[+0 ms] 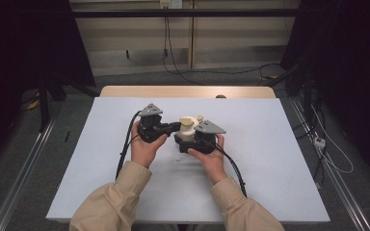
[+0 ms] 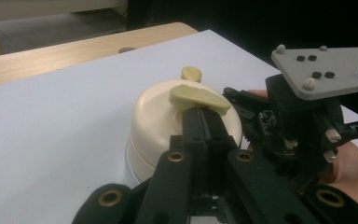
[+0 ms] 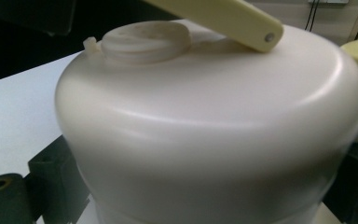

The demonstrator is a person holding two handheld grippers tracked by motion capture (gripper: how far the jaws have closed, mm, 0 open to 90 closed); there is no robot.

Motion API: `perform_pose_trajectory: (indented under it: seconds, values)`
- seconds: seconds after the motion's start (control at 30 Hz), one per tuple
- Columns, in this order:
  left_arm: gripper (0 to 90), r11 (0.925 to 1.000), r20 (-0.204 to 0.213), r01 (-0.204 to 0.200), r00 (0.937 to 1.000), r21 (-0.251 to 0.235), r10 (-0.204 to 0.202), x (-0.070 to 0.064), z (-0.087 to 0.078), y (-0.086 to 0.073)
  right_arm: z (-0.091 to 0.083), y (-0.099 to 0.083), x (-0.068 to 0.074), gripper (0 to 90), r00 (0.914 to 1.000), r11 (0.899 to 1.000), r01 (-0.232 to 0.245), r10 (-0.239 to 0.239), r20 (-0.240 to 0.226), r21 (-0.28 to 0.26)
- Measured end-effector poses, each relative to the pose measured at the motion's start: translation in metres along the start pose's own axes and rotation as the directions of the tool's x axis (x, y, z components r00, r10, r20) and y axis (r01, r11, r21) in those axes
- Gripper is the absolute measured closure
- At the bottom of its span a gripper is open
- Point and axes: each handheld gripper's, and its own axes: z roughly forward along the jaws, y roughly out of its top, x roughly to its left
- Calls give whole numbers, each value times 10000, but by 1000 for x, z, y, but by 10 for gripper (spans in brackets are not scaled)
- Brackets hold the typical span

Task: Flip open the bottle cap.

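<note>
Left gripper (image 2: 205, 116) clamped on yellow lever (image 2: 199, 97) atop cream container (image 2: 154, 121). Right gripper (image 1: 185, 143) jaws straddle container body; right gripper view adds round cap (image 3: 144, 41).

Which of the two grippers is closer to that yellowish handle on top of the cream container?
Left. The left gripper has its jaws closed on the yellowish handle itself. The right gripper sits lower, its jaws straddling the sides of the cream container, beneath the handle.

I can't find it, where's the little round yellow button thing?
In the left gripper view, the yellow knob sits just beyond the cream container, on its far side, behind the yellow handle that the left tool pinches.
</note>
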Motion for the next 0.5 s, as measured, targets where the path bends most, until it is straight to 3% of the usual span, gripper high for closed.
perform_pose_trajectory:
  seconds: [0.5]
  values:
    - [900,9999,-51,-5,10000,-151,4,-2,1,7,0,0,0,63,10000,10000,-8,8,2,-2]
